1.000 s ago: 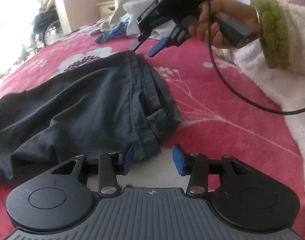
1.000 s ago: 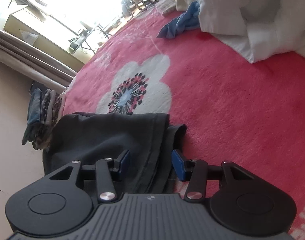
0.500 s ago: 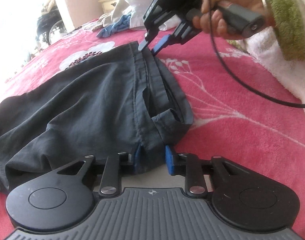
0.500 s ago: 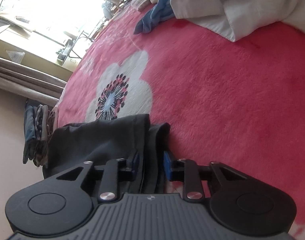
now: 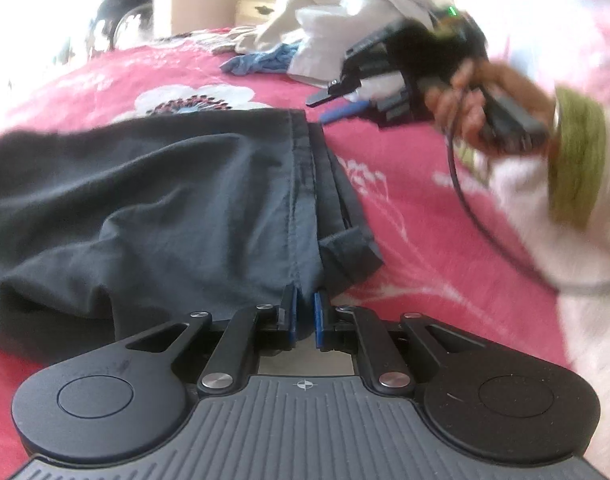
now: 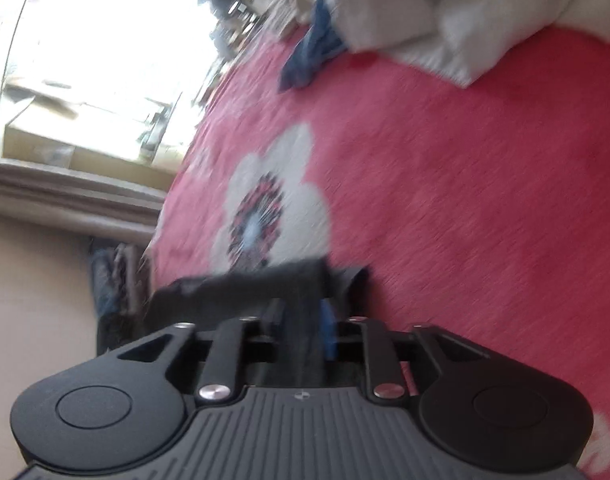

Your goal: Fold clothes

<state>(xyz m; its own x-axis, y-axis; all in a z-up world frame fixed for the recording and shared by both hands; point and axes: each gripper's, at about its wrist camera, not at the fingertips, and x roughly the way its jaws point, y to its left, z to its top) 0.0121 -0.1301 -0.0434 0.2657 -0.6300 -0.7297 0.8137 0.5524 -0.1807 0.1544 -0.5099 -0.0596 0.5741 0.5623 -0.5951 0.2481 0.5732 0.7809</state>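
A second ago both tools hung open above the dark trousers [image 5: 177, 200]. Since then the left tool [image 5: 304, 316] has come in to the near corner of the waistband, and its jaws are closing with the cloth pinched between the blue pads. The right tool [image 6: 303, 320] dropped to the far corner and nipped it; now its jaws are opening again, the dark cloth between them, whether pressed I can't tell through the blur. The waistband, loose and curved before, now runs straighter across the pink bedspread [image 5: 405, 184]. The person's hand [image 5: 465, 108] has rolled over.
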